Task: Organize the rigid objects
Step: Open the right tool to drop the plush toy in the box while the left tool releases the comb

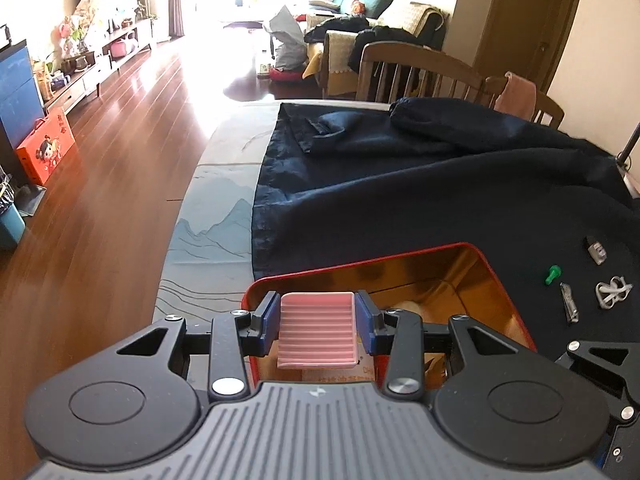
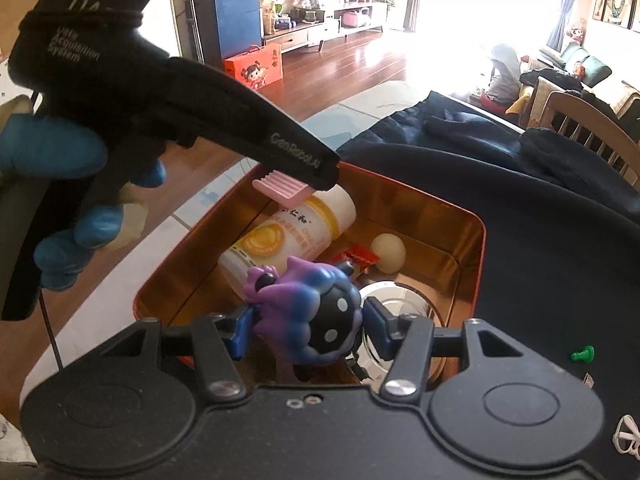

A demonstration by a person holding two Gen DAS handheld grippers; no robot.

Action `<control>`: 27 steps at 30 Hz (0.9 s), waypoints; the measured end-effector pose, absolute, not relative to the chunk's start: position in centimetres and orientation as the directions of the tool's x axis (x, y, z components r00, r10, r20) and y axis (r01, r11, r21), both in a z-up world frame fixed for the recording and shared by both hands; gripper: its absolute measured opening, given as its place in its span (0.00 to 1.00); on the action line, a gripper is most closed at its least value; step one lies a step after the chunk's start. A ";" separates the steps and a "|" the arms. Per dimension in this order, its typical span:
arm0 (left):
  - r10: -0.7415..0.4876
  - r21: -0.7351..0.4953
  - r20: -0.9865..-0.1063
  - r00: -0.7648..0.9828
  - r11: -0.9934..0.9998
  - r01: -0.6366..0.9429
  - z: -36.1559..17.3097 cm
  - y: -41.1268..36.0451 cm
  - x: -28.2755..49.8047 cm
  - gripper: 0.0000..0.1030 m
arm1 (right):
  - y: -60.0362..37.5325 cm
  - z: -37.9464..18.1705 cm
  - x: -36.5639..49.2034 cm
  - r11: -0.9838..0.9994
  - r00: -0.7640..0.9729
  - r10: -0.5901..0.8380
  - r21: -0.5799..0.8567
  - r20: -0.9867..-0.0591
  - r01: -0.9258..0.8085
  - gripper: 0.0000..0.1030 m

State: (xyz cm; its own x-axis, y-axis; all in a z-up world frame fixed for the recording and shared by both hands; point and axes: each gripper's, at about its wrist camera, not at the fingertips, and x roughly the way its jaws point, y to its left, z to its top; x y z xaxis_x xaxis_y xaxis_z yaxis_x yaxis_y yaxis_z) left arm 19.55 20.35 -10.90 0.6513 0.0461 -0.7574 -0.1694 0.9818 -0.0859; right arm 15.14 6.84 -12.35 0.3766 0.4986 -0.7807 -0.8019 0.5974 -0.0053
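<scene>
The step in hand looks like dropping 2 held items into the red tin [image 2: 478, 240], which sits on the dark cloth [image 1: 440, 200] covering the desk [image 1: 208, 240].

On the left side, the left gripper [image 1: 317, 320] is clamped on a pink ribbed block [image 1: 317, 326], its blue pads [image 1: 270, 312] pressing both short sides. In the right wrist view the block hangs just above the tin's far-left edge, over the white and yellow bottle [image 2: 288, 236] lying inside. To release well, I would carry it a little further inward so it clears the rim, then lower it before opening, since it could bounce off the bottle's rounded side.

Further right, the right gripper [image 2: 308, 328] holds a purple and blue figurine [image 2: 308, 312] by its dark spotted part, above the tin's near side. Below it lie a shiny round metal piece [image 2: 396, 308], a cream ball [image 2: 388, 252] and a small red packet [image 2: 362, 258]. The open floor there is small, so a low, gentle release seems best, and 1 gripper should let go at a time to avoid a knock.

Still out on the cloth at the right: a green pin [image 1: 553, 273], nail clippers [image 1: 569, 306], a small dark clip [image 1: 595, 249] and a white ring-shaped piece [image 1: 612, 291].
</scene>
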 end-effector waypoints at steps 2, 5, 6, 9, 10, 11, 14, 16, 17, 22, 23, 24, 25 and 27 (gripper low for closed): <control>0.053 -0.075 -0.765 0.642 0.982 -0.171 -11.2 20.2 19.6 0.38 | 7.0 -12.4 15.1 0.593 0.381 0.498 -0.015 -0.779 -0.805 0.54; 0.053 -0.075 -0.770 0.636 0.982 -0.172 -11.6 20.3 19.6 0.38 | 7.2 -12.4 14.9 0.579 0.379 0.501 -0.024 -0.778 -0.815 0.53; 0.049 -0.080 -0.769 0.638 0.982 -0.173 -11.7 20.4 19.6 0.38 | 7.2 -12.4 14.7 0.575 0.378 0.503 -0.026 -0.777 -0.818 0.53; 0.045 -0.088 -0.768 0.638 0.981 -0.174 -11.7 20.4 19.6 0.38 | 7.2 -12.3 14.2 0.566 0.373 0.508 -0.026 -0.776 -0.824 0.57; 0.045 -0.088 -0.768 0.639 0.981 -0.174 -11.8 20.5 19.6 0.38 | 7.2 -12.2 14.2 0.564 0.371 0.509 -0.024 -0.777 -0.825 0.58; 0.045 -0.090 -0.769 0.638 0.980 -0.177 -11.8 20.5 19.6 0.38 | 7.2 -12.2 14.1 0.562 0.367 0.511 -0.021 -0.777 -0.827 0.61; 0.041 -0.108 -0.768 0.639 0.975 -0.193 -11.8 20.7 19.4 0.38 | 7.0 -12.0 13.8 0.561 0.374 0.518 -0.024 -0.769 -0.827 0.66; 0.049 -0.102 -0.766 0.641 0.975 -0.196 -11.8 20.7 19.2 0.38 | 6.8 -11.9 13.7 0.565 0.377 0.522 -0.020 -0.765 -0.825 0.68; 0.053 -0.098 -0.766 0.641 0.975 -0.197 -11.8 20.6 19.1 0.38 | 6.6 -11.8 13.7 0.572 0.378 0.525 -0.014 -0.762 -0.820 0.68; 0.041 -0.119 -0.771 0.635 0.971 -0.207 -11.9 20.8 18.9 0.39 | 5.8 -11.4 13.8 0.593 0.380 0.538 0.018 -0.752 -0.805 0.69; 0.040 -0.120 -0.772 0.635 0.971 -0.208 -11.9 20.8 18.8 0.39 | 5.6 -11.3 13.8 0.595 0.380 0.541 0.023 -0.750 -0.803 0.69; 0.041 -0.120 -0.772 0.634 0.971 -0.209 -11.9 20.7 18.7 0.39 | 5.4 -11.2 13.7 0.597 0.380 0.544 0.027 -0.748 -0.802 0.69; 0.041 -0.120 -0.773 0.633 0.971 -0.208 -11.9 20.7 18.7 0.39 | 5.2 -11.1 13.7 0.600 0.383 0.546 0.029 -0.745 -0.799 0.69; 0.042 -0.120 -0.773 0.633 0.970 -0.211 -11.8 20.6 18.5 0.39 | 4.7 -10.8 14.0 0.610 0.386 0.552 0.043 -0.739 -0.791 0.69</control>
State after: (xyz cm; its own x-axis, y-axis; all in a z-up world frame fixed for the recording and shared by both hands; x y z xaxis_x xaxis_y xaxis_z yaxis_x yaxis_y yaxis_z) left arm 18.48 20.56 -11.84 0.6329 0.0420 -0.7731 -0.2106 0.9702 -0.1197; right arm 13.99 4.67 -10.80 0.3860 0.5517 -0.7394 -0.7909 0.6104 0.0426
